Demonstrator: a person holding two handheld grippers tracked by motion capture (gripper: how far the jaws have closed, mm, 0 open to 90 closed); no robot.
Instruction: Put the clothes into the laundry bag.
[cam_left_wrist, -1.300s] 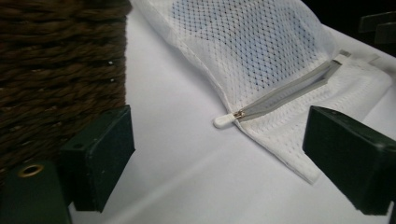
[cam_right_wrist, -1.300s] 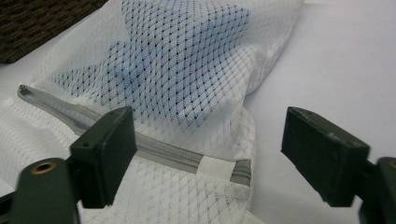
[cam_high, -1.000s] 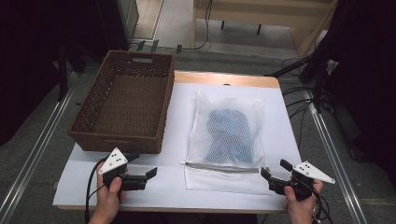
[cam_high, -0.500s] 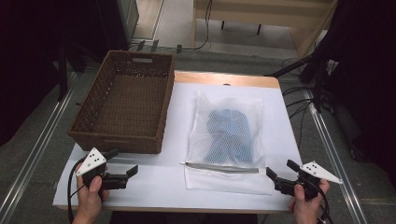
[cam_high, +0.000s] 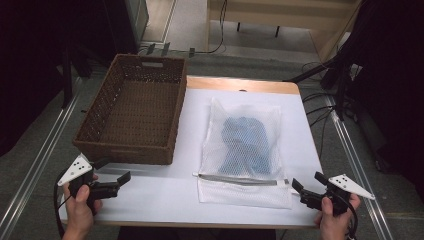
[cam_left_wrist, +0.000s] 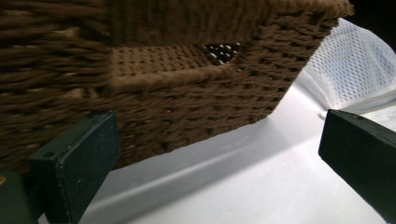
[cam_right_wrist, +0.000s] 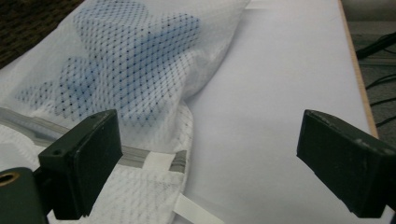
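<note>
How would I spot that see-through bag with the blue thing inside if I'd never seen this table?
On the white table, look right of the brown wicker basket. The white mesh bag lies flat there, a grey zipper across its near end; blue fabric shows through it.

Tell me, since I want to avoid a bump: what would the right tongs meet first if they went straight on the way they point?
Probably the white mesh bag: the open right tongs point leftward at its zipper end near the table's front edge. Depth is hard to judge.
</note>
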